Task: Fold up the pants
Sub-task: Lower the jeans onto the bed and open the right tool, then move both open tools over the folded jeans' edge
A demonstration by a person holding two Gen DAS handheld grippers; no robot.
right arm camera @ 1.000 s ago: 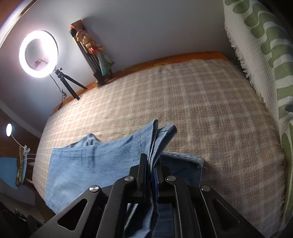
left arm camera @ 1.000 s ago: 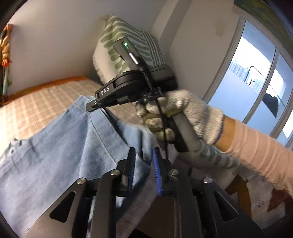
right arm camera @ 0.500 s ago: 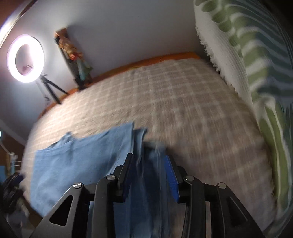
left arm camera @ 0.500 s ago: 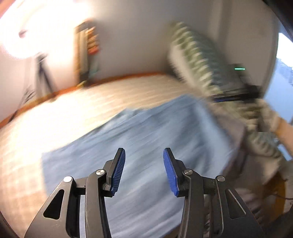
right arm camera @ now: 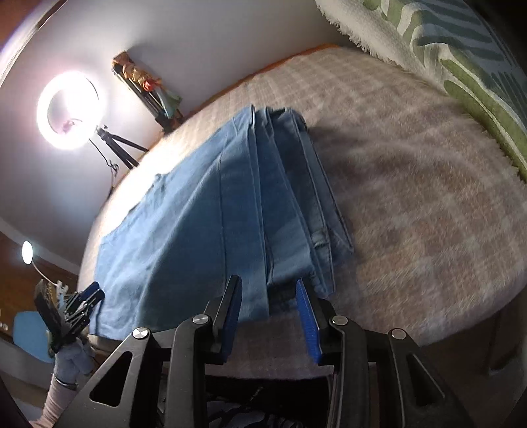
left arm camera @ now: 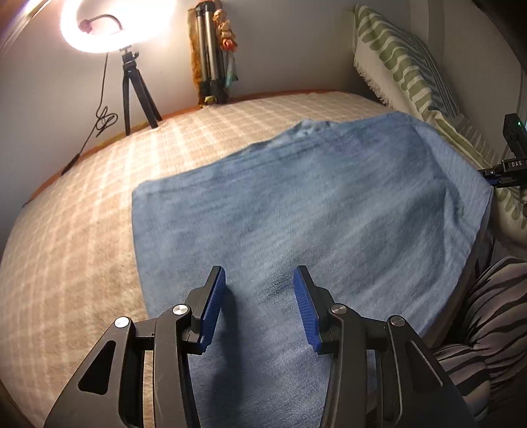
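Light blue jeans (left arm camera: 313,204) lie folded flat on the plaid bed cover (left arm camera: 75,230). My left gripper (left arm camera: 258,273) hovers open over their near part, with nothing between its blue pads (left arm camera: 210,309). In the right wrist view the jeans (right arm camera: 204,210) show stacked layers with the waistband along their right edge. My right gripper (right arm camera: 267,283) is open just above the near edge of that stack, and its pads do not press on the cloth. The right gripper (left arm camera: 507,168) also shows at the left view's far right. The left gripper (right arm camera: 82,303), in a gloved hand (right arm camera: 70,359), shows at the lower left.
A lit ring light (left arm camera: 115,23) on a tripod (left arm camera: 135,89) stands by the back wall, next to a folded tripod (left arm camera: 210,52). A green-patterned pillow (left arm camera: 411,66) leans at the bed's right. A striped cushion (left arm camera: 487,326) lies beside the bed.
Both grippers let go of the denim and opened. The left one swung away leftward and now looks down on the jeans. The lifted layer has dropped, and the jeans lie flat.
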